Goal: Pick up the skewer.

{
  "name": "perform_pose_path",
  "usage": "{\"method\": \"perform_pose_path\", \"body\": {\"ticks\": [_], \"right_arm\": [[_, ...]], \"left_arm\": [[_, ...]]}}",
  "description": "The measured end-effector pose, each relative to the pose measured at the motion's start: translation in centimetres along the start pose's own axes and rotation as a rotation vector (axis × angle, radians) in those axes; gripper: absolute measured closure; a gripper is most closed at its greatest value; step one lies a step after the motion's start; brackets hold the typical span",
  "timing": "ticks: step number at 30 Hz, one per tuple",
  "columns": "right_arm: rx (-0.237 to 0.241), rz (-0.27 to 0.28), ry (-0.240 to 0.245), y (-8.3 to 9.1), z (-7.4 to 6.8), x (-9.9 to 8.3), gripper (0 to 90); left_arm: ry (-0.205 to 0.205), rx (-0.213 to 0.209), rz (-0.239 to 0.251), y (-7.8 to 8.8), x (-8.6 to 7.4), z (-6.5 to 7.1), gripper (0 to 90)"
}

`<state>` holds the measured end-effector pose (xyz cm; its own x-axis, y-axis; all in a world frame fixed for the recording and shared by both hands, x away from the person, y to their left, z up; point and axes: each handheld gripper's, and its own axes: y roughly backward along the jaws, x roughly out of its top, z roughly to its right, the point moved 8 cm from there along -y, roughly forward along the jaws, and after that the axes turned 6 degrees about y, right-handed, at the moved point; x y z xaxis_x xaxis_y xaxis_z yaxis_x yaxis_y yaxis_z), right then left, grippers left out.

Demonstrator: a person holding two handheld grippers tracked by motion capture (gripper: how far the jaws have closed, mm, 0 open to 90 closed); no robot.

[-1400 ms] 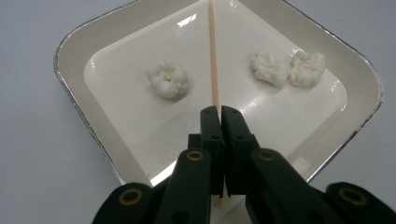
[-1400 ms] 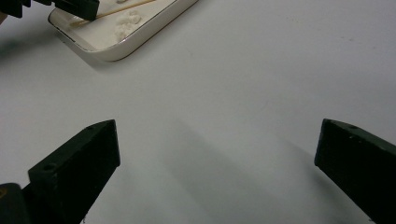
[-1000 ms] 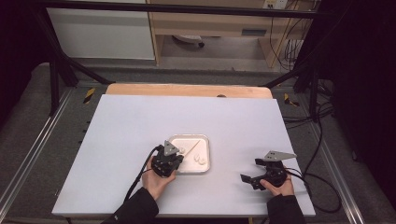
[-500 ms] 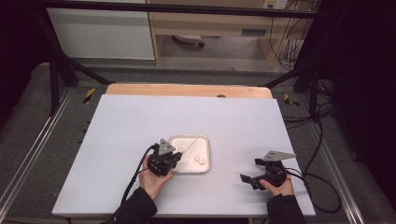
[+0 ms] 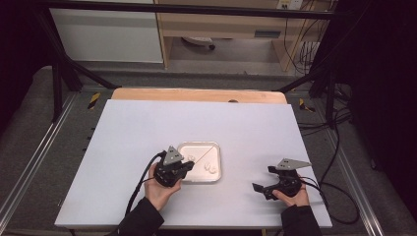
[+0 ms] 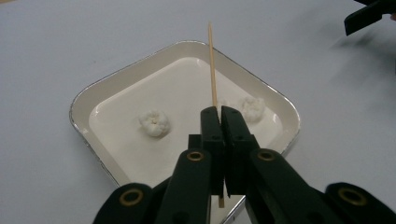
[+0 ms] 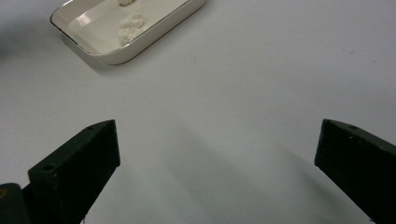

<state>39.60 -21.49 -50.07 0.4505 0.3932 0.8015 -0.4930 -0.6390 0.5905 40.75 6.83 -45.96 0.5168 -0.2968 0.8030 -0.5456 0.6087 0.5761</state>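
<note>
Work in hand: we are holding a thin wooden skewer (image 6: 212, 70) over the white tray (image 6: 88, 100), probably to spear one of the small white pieces (image 6: 154, 123) lying in it.
Left gripper (image 6: 219, 116): its fingers are closing tightly on the skewer, whose tip is pointing past the far rim of the tray.
Right gripper (image 5: 275, 183): its fingers are standing wide open with nothing between them, and it is resting on the bench (image 5: 147, 123), well apart from the tray.
Change: compared with a second ago, we are seeing the left gripper slightly nearer the tray's left edge; the right one is staying in place.
Meaning: no piece is speared yet.
</note>
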Motion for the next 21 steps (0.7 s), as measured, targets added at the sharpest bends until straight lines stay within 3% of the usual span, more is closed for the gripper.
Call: {"method": "perform_pose_path", "body": {"ticks": [7,21], "right_arm": [[-0.024,0.008,0.030,-0.1,-0.5,0.8,0.5],[-0.057,-0.022,0.180,-1.3,-2.5,2.4,0.5]], "left_arm": [[-0.035,-0.041,-0.009,0.2,-0.1,0.9,88.7],[-0.080,-0.089,-0.033,0.2,-0.1,1.8,88.7]]}}
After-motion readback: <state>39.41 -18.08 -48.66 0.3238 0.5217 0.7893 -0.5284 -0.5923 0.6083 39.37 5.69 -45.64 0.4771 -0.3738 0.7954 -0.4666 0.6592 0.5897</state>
